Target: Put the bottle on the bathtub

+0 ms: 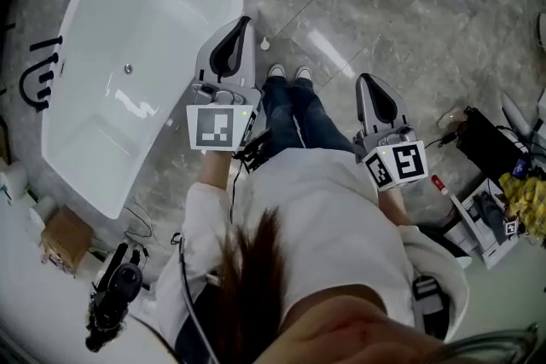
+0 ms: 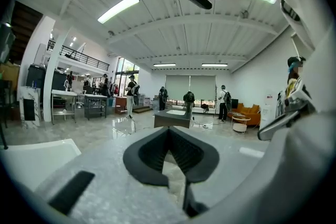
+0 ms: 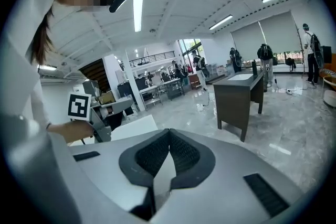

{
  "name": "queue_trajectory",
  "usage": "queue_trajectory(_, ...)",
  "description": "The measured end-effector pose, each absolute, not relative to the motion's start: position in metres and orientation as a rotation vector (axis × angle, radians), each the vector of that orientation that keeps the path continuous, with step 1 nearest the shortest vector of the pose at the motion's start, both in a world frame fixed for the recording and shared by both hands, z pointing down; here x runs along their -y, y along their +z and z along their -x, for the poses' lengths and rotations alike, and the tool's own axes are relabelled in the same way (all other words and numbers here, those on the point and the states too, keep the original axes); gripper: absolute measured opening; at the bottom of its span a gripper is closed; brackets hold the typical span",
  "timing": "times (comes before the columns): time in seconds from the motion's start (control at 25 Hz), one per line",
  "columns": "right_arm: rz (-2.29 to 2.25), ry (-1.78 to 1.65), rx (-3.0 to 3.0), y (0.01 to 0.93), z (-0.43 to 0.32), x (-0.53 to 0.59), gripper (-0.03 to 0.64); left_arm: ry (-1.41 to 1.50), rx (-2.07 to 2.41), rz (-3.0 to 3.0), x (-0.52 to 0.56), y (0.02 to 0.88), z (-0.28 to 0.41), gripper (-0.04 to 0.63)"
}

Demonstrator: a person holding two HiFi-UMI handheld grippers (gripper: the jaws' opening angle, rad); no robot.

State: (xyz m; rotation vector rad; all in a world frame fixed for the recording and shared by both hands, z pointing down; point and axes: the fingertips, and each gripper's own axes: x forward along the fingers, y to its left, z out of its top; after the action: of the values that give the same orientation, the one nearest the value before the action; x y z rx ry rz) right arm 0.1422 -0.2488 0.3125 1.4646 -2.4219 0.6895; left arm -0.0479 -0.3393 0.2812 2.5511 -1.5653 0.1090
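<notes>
Bathtub (image 1: 171, 4): white, empty, lies slantwise in the upper left of the head view, drain near its middle; its near right rim is just beside the left gripper.
Floor (image 1: 384, 4): glossy grey stone tiles with light streaks, fills the upper right of the head view.
Person: white top and blue jeans at centre and bottom of the head view, white shoes (image 1: 288, 74) at centre, just right of the tub's corner.
Desk (image 3: 241, 94): dark, stands right of centre in the right gripper view, well beyond the jaws.
Clutter (image 1: 486, 141): black case, cables and a yellow item at the right edge of the head view, partly cut off.
Left gripper (image 1: 244, 21) (image 2: 169, 129): jaws closed tip to tip, nothing between them; held at the tub's rim, centre left of the head view.
Right gripper (image 1: 365, 81) (image 3: 169, 131): jaws pressed together, nothing between them; held over bare floor, right of the shoes.
Black fitting (image 1: 38, 72): at the tub's far rim, left edge of the head view; its form is hard to make out.
Cardboard box (image 1: 64, 239): lower left, below the tub's end.
Bottle (image 1: 264, 42): a small white thing on the floor just beside the tub's right corner, above the shoes, may be it; too small to tell.
</notes>
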Motion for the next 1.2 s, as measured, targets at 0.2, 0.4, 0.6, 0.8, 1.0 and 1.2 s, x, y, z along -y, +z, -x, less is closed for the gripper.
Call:
queue_trajectory(0.2, -1.465, 0.631, 2.475, 0.276, -0.133, 0.258, 0.011, 0.113, 1.608, -2.532, 0.314, 0.244, 0.069, 0.014)
queue_trajectory(0.4, -1.48, 0.56, 2.536, 0.238, -0.125, 0.262, 0.011, 0.077, 1.692, -2.509, 0.294, 0.207, 0.086, 0.014)
queue_trajectory(0.6, -1.519, 0.539, 2.575, 0.213, -0.125, 0.258, 0.011, 0.064, 1.752, -2.491, 0.274, 0.179, 0.095, 0.014)
queue_trajectory(0.8, -1.57, 0.502, 2.601, 0.193, -0.128, 0.252, 0.011, 0.014, 1.803, -2.494, 0.254, 0.155, 0.103, 0.014)
queue_trajectory(1.0, -1.605, 0.486, 2.605, 0.183, -0.134, 0.242, 0.011, 0.004, 1.826, -2.494, 0.238, 0.148, 0.103, 0.015)
queue_trajectory(1.2, -1.632, 0.477, 2.597, 0.178, -0.141, 0.233, 0.011, -0.015, 1.831, -2.495, 0.229, 0.143, 0.1, 0.014)
